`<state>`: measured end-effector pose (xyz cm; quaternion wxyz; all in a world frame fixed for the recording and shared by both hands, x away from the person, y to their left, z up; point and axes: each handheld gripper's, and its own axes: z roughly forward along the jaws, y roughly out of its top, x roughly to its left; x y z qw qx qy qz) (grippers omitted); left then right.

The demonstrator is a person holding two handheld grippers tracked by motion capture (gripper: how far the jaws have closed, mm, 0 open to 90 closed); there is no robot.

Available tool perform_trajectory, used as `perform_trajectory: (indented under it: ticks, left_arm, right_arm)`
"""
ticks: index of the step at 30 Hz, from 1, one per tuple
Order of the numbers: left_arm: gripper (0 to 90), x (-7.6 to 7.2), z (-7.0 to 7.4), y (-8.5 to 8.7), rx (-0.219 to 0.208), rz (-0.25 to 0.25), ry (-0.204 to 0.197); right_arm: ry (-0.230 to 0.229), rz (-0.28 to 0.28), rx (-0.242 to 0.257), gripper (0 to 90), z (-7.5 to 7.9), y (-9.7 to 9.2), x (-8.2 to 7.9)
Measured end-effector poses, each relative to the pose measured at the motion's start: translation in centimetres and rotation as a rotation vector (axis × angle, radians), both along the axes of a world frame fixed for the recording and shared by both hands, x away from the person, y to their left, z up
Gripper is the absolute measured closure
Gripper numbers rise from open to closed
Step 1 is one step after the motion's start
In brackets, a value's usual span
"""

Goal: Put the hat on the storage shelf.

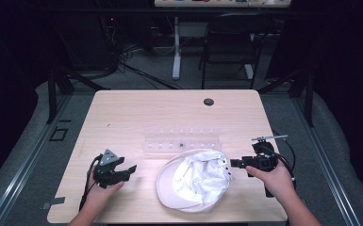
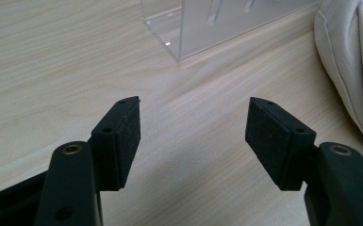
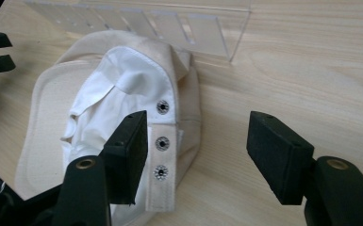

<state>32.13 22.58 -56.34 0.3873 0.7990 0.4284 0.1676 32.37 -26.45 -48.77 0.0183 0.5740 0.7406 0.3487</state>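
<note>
Cap lies upside down just beyond your right fingers, snap strap facing them for an easy pinch. Both your grippers gape wide, holding nothing; the left gripper waits beside the brim.

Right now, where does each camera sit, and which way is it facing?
High view: fixed above the person's side, looking forward and down on the table; both hands, left claw and right claw flank the white cap.
Left gripper view: rides the left claw, looking along its open jaws at bare wood, the clear acrylic rack and the cap's edge.
Right gripper view: rides the right claw, jaws open, facing the upturned cap's snap strap.
Shared: cap and rack appear in all three.
</note>
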Motion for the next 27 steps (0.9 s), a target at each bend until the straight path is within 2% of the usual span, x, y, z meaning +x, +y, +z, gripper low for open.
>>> perform_trajectory:
  ticks: [4,11,16,17,18,27]
  left_arm:
    - [36.8,0.0,0.0,0.1,0.004,-0.003,-0.001]
    - [36.8,0.0,0.0,0.0,0.002,-0.004,0.001]
    - [36.8,0.0,0.0,0.0,0.001,-0.004,0.002]
    - [36.8,0.0,0.0,0.0,0.000,-0.003,0.003]
    - [36.8,0.0,0.0,0.0,0.002,-0.005,0.002]
    - [36.8,0.0,-0.1,0.0,0.001,-0.001,0.006]
  right_arm:
    - [0.024,0.021,0.000,39.2,0.5,0.6,0.4]
    - [0.098,0.066,0.015,39.1,0.6,2.0,1.5]
    - [0.131,0.086,0.010,38.9,0.3,2.6,2.1]
    - [0.137,0.090,0.022,38.8,0.0,2.8,2.3]
    - [0.156,0.095,0.021,38.7,-0.3,2.9,2.5]
    - [0.205,0.097,0.005,38.7,-1.7,3.4,3.1]
